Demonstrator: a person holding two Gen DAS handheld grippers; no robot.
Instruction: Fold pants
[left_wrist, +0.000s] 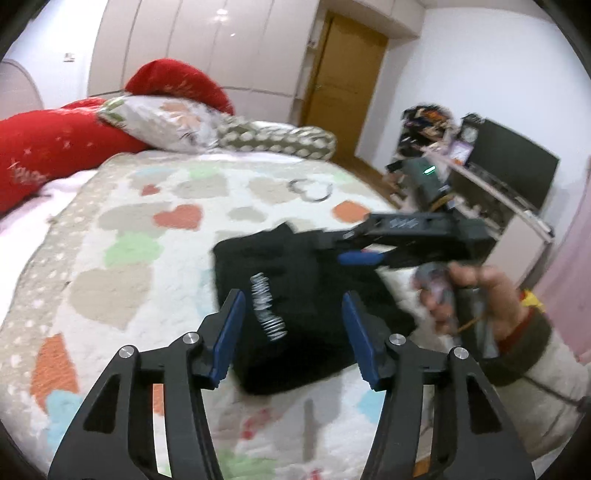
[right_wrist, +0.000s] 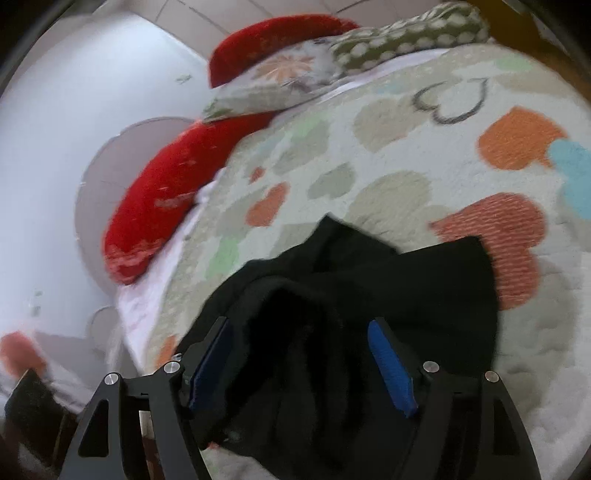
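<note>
The black pants lie folded into a compact bundle on the heart-patterned bedspread, white lettering facing up. My left gripper hovers just above their near part, open, with nothing between the blue pads. My right gripper reaches in from the right over the bundle's far edge, held by a person's hand. In the right wrist view the right gripper stands open, and the pants sit bunched under and between its fingers, with neither pad pressing on the cloth.
Red pillows and a floral pillow line the head of the bed. A black screen and a cluttered shelf stand to the right of the bed, and a wooden door is behind.
</note>
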